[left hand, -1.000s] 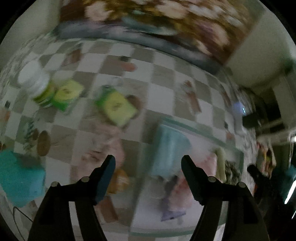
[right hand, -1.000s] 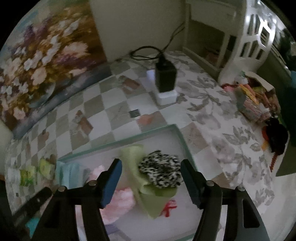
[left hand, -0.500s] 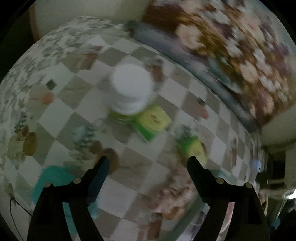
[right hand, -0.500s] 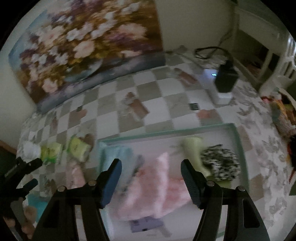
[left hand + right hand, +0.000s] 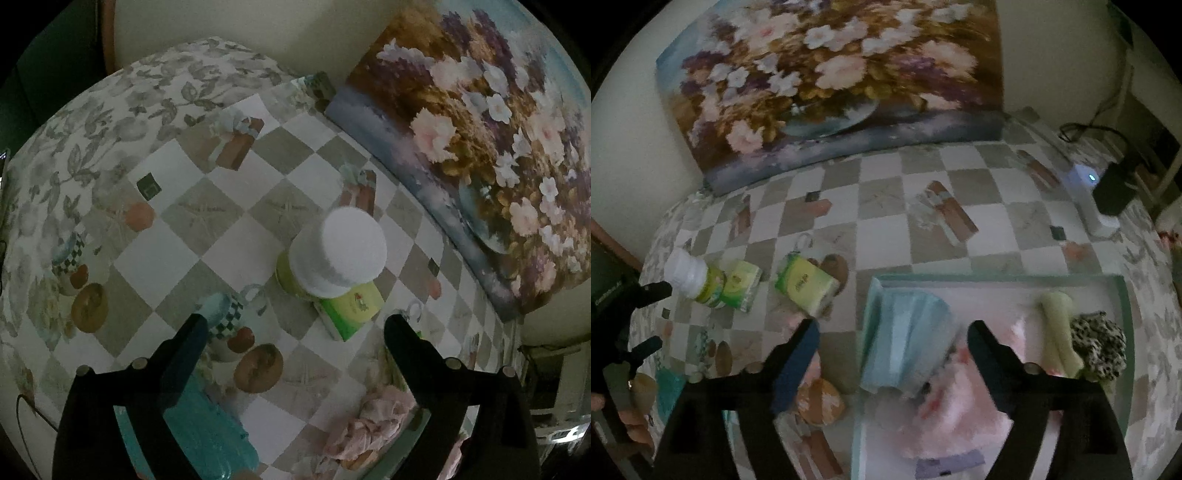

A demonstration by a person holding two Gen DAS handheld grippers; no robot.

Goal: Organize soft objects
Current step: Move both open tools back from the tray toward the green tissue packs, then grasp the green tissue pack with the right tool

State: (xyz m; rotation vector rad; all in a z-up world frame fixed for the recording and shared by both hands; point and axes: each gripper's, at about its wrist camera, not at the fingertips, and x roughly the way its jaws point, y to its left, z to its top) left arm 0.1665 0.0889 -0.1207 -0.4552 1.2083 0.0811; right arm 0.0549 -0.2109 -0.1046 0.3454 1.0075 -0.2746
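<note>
Soft items: blue cloth [image 5: 905, 343], pink fluffy piece [image 5: 956, 402], pale green roll [image 5: 1060, 332] and leopard-print scrunchie [image 5: 1099, 345] lie inside the tray [image 5: 997, 277], R side of bench [image 5: 886, 229].
Pink rag: crumpled pink rag [image 5: 369, 421] on bench, outside tray, just below R finger of left gripper.
Tissue packs: one green pack [image 5: 351, 310] touching white-capped bottle [image 5: 332, 254]; second pack [image 5: 807, 284] near tray's L edge, apart from it.
Teal item: teal soft thing [image 5: 207, 439] at bench's near edge, under L finger of left gripper; kind unclear.
Left gripper [image 5: 295, 325]: fingers wide apart, holding nothing, above bench, pointing at bottle + pack.
Right gripper [image 5: 892, 332]: fingers wide apart, nothing held, over tray's L end above blue cloth.
Backdrop: flower painting [image 5: 831, 77] leans on wall at back of bench.
</note>
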